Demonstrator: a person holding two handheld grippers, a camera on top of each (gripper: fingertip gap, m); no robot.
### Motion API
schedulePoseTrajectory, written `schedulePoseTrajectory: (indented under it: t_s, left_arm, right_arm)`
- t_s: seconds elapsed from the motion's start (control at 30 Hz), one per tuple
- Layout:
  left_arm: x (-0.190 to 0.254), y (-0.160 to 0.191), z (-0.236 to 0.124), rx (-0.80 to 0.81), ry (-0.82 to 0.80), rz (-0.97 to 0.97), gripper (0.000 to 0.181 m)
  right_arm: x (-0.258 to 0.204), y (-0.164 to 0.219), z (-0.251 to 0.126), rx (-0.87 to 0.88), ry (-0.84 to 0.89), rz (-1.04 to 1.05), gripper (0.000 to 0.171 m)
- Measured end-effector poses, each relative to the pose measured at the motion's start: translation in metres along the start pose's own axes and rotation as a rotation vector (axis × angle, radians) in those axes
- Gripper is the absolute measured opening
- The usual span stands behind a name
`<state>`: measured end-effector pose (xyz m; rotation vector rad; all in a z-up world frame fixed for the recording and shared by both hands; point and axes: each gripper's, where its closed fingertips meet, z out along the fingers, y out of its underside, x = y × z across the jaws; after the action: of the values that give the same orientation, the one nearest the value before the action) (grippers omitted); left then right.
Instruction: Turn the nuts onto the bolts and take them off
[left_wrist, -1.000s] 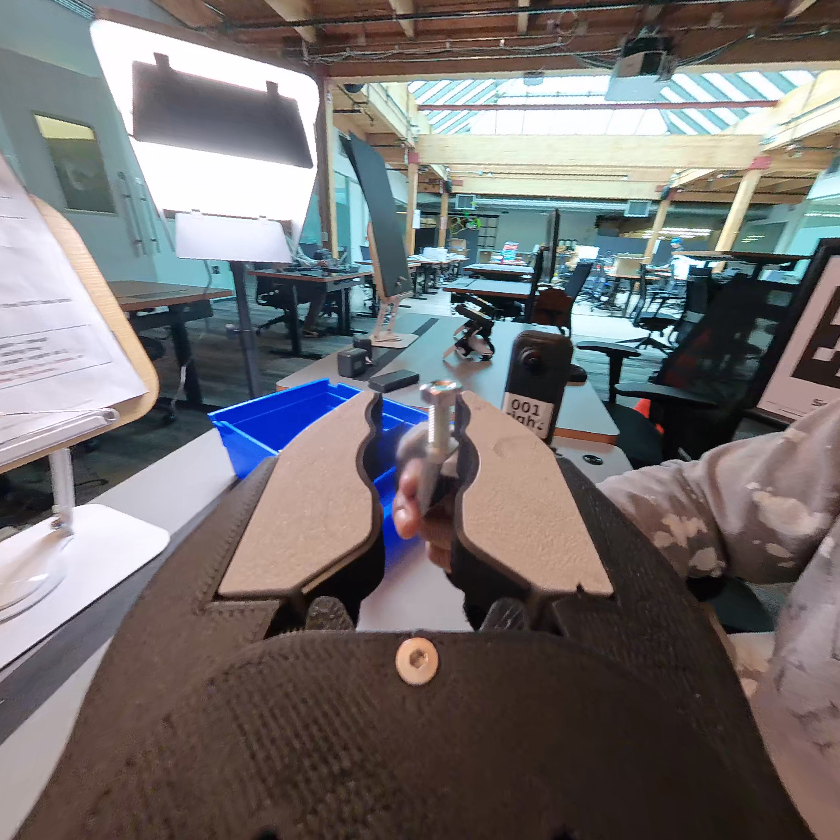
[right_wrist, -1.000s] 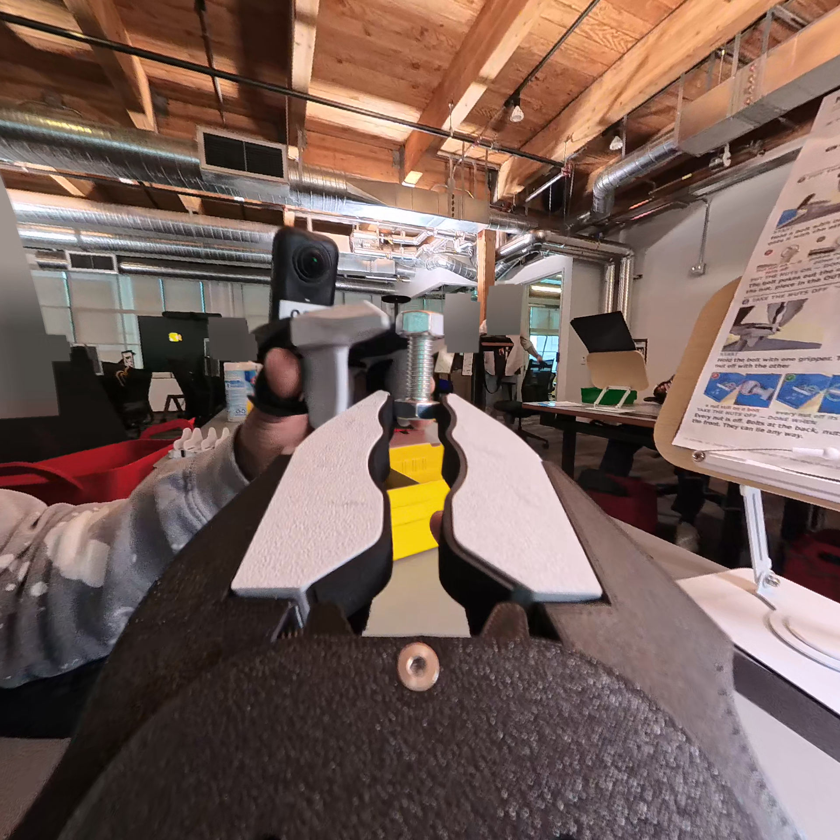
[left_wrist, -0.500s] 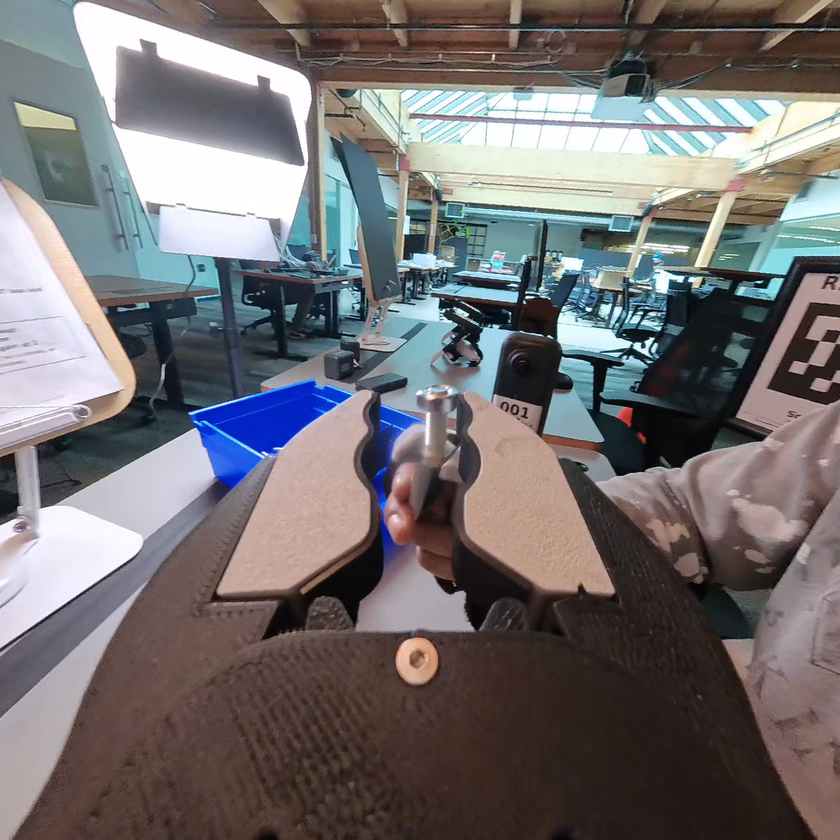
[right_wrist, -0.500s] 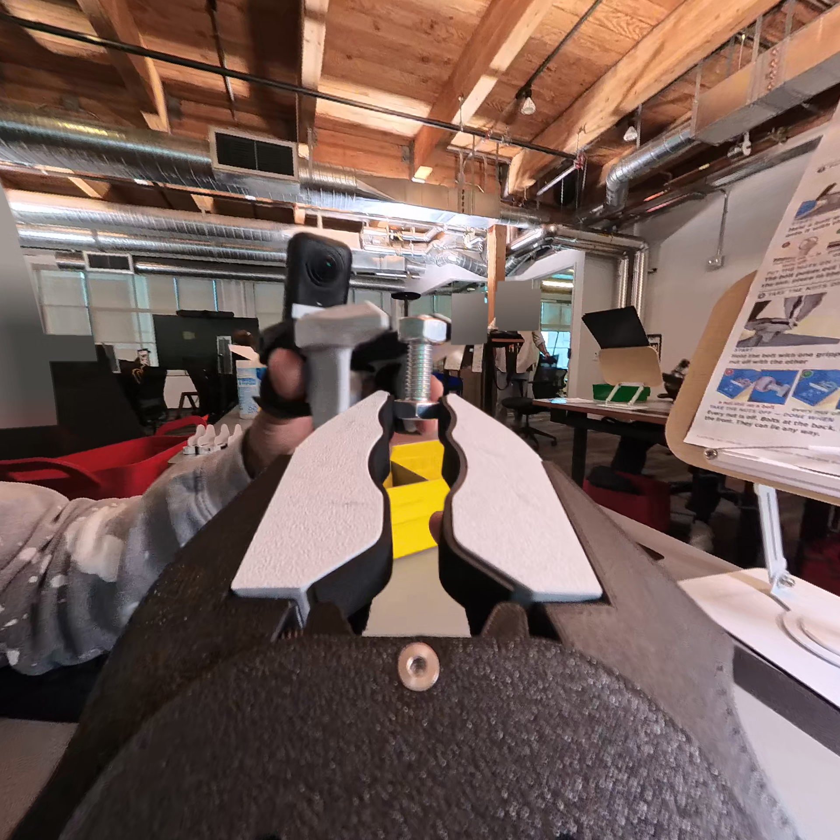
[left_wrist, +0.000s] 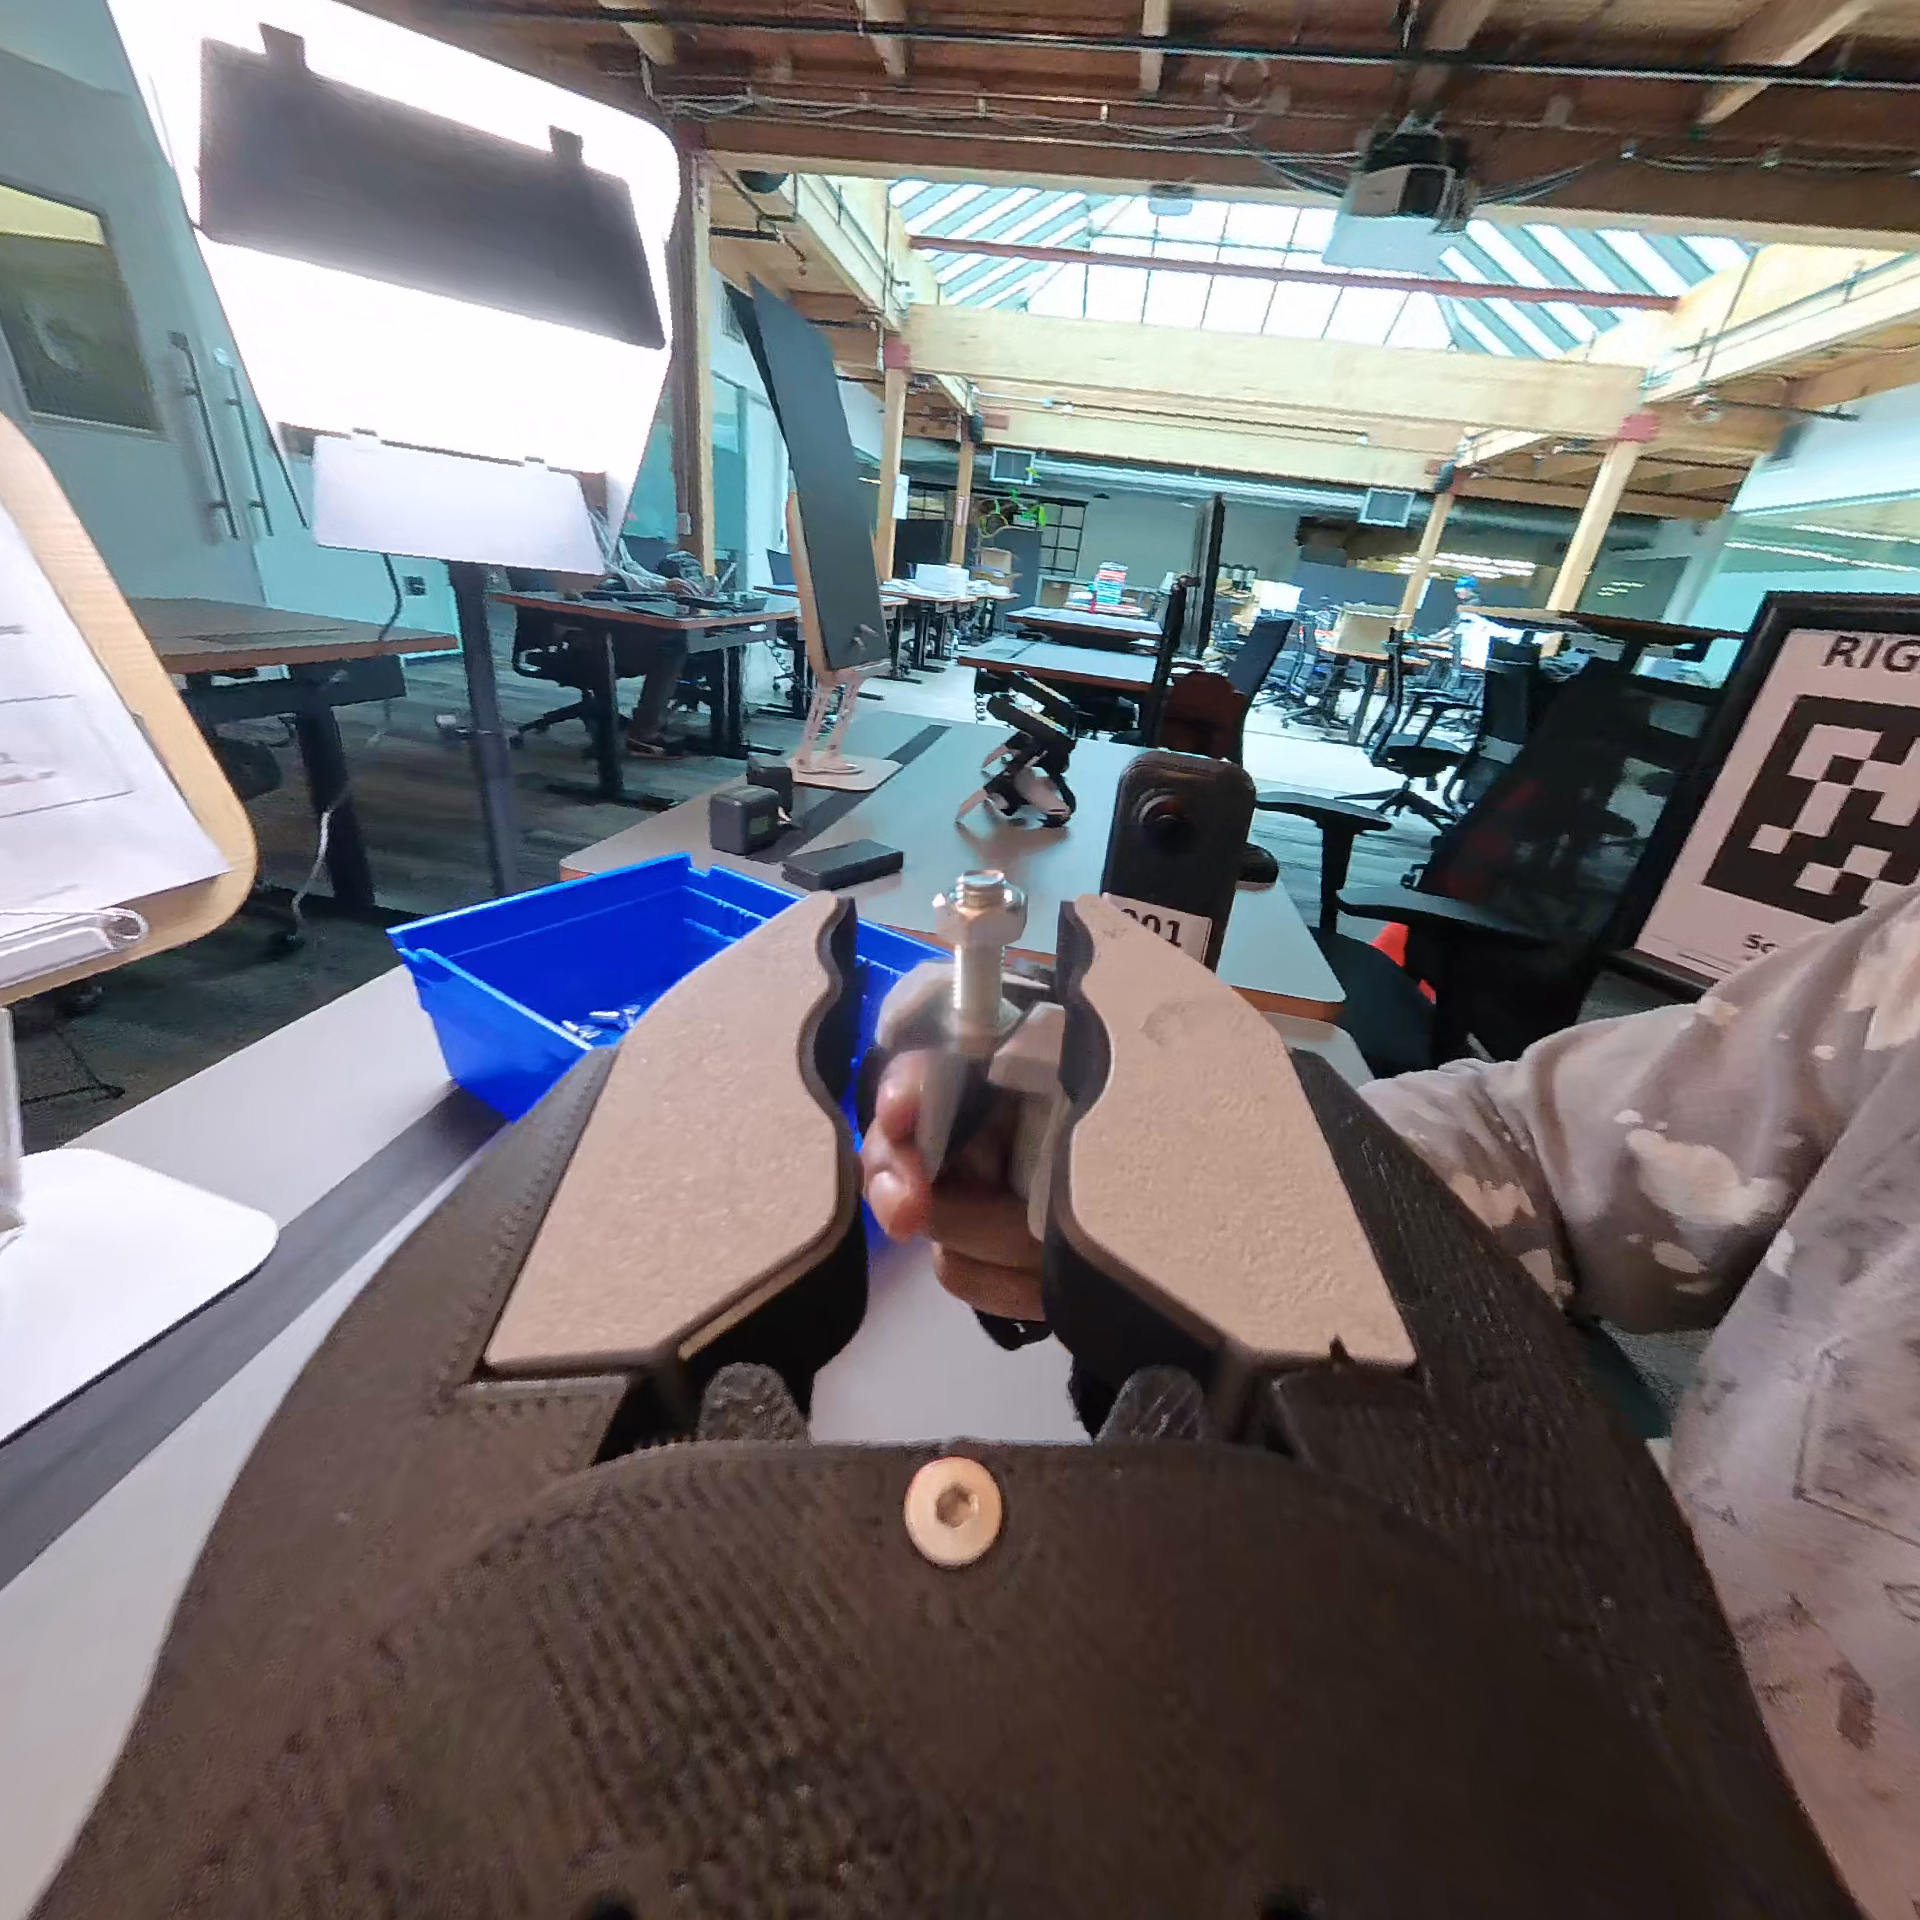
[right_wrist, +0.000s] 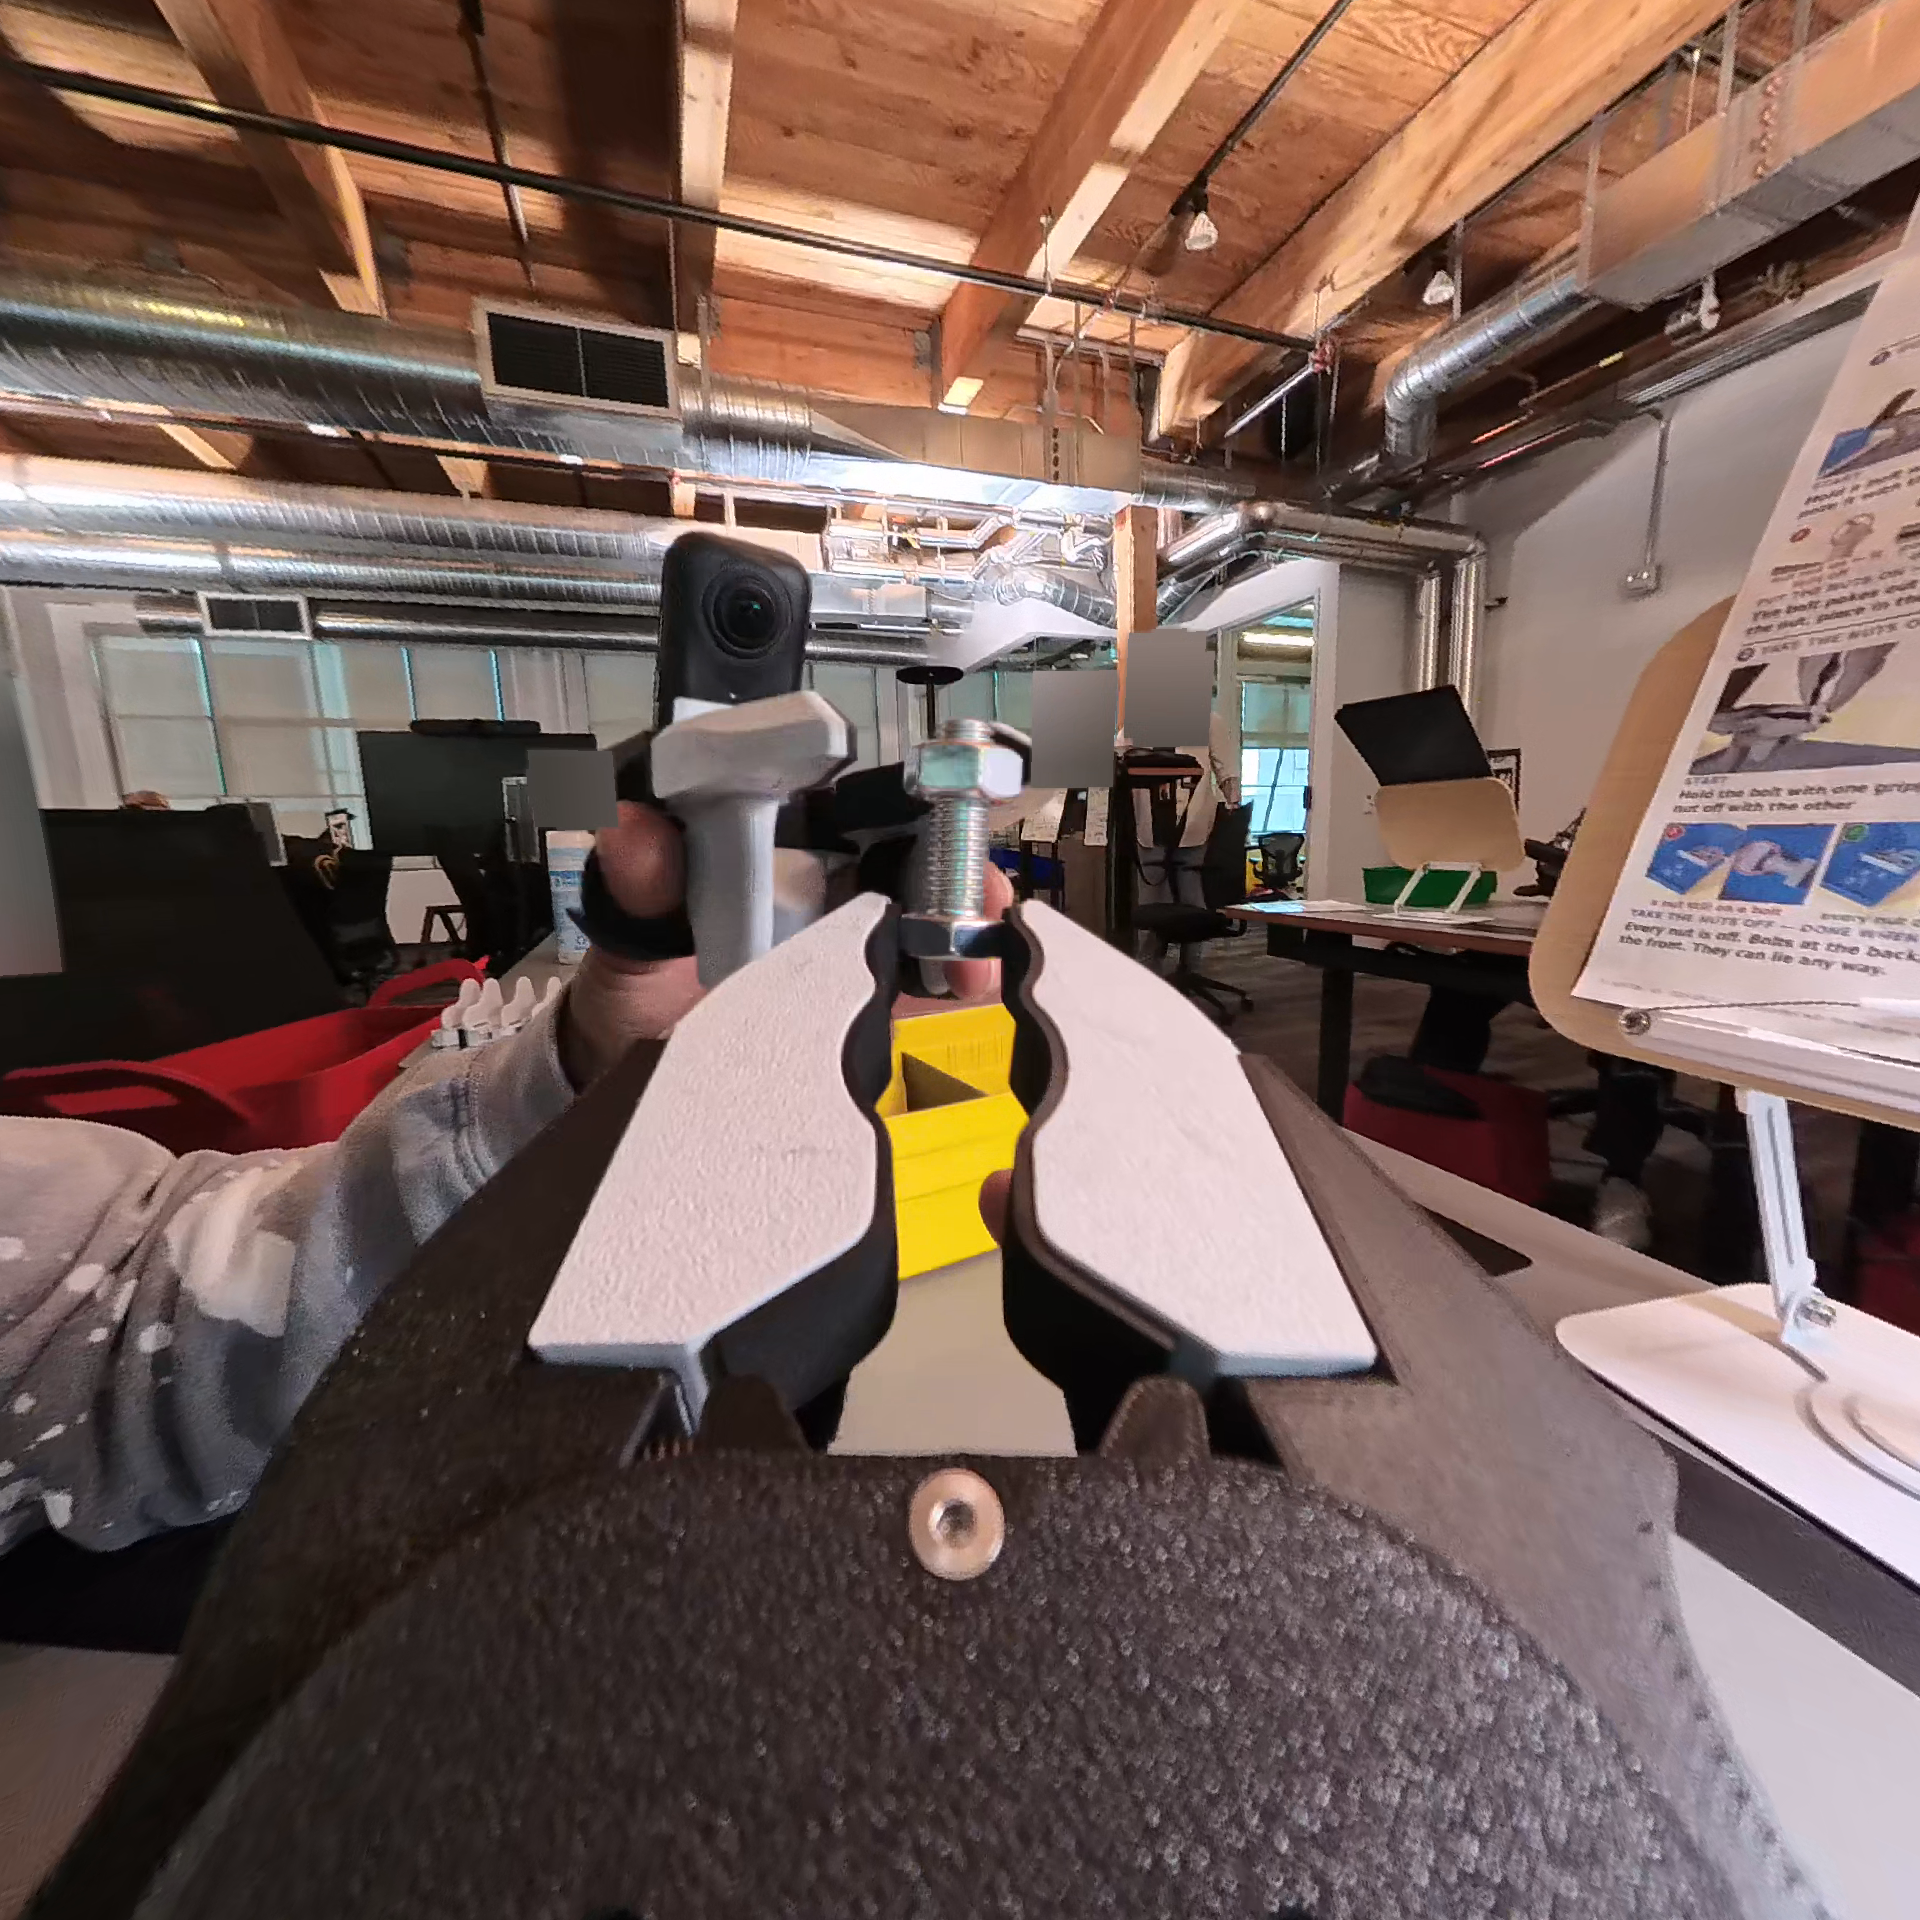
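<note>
A silver bolt (right_wrist: 951, 857) stands upright with a hex nut (right_wrist: 961, 771) near its top end. My right gripper (right_wrist: 954, 928) is shut on the bolt's hex head at the bottom. In the left wrist view the nut (left_wrist: 977, 916) sits in the gap of my left gripper (left_wrist: 956, 920), which is open and touches neither side of it. The right gripper's tips (left_wrist: 971, 1039) hold the bolt from below there. In the right wrist view one grey finger of the left gripper (right_wrist: 732, 821) stands just left of the bolt. The other finger is hidden.
A blue bin (left_wrist: 540, 966) with several small metal parts sits on the white table ahead left. A yellow bin (right_wrist: 951, 1143) lies below the right gripper. An instruction sheet on a stand (right_wrist: 1766, 831) is at the right, a red basket (right_wrist: 260, 1070) at the left. A person's sleeve (left_wrist: 1662, 1143) reaches in. The tips of both grippers are at nearly the same place.
The bolt has shifted from against the left gripper's right finger to the middle of its gap. The right gripper has kept its hold on the bolt head.
</note>
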<state>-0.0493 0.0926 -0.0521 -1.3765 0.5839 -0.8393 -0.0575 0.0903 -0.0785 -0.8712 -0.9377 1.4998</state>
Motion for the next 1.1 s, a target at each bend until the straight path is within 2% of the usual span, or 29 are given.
schedulePoseTrajectory:
  t_s: [0.1, 0.13, 0.2, 0.5, 0.6, 0.63, 0.7, 0.77, 1.0, 1.1]
  left_arm:
    - [-0.006, 0.003, 0.001, -0.003, -0.034, -0.003, 0.038]
    - [-0.013, 0.003, -0.001, -0.002, -0.065, -0.027, 0.026]
    - [-0.035, 0.009, -0.008, -0.042, -0.172, -0.004, 0.024]
    - [-0.001, 0.004, 0.002, -0.018, -0.001, -0.038, 0.038]
    - [-0.005, 0.008, 0.005, -0.031, -0.029, -0.038, 0.039]
    - [-0.007, 0.008, 0.005, -0.031, -0.032, -0.056, 0.038]
    - [-0.027, 0.011, -0.002, -0.054, -0.14, -0.093, 0.017]
    - [-0.036, 0.015, -0.007, -0.072, -0.181, -0.067, 0.02]
    - [-0.003, 0.009, 0.003, -0.065, -0.007, -0.092, 0.037]
    - [-0.008, 0.012, 0.004, -0.08, -0.053, -0.073, 0.035]
  right_arm:
    - [-0.004, 0.0, 0.001, -0.001, -0.007, -0.003, 0.018]
    - [-0.004, -0.002, 0.001, 0.01, -0.012, 0.005, 0.018]
    - [-0.011, -0.009, 0.0, 0.033, -0.057, 0.013, 0.018]
    - [0.0, -0.002, -0.001, 0.001, 0.003, -0.003, 0.018]
    - [-0.003, -0.001, 0.001, -0.007, -0.005, -0.014, 0.018]
    - [-0.003, -0.001, 0.0, -0.007, 0.0, -0.008, 0.018]
    - [-0.002, -0.006, -0.003, 0.028, -0.025, 0.018, 0.018]
    - [-0.004, -0.009, -0.003, 0.028, -0.031, 0.004, 0.018]
    - [0.002, 0.0, -0.001, -0.008, 0.006, -0.003, 0.018]
    - [-0.001, 0.0, -0.001, -0.007, 0.004, -0.009, 0.018]
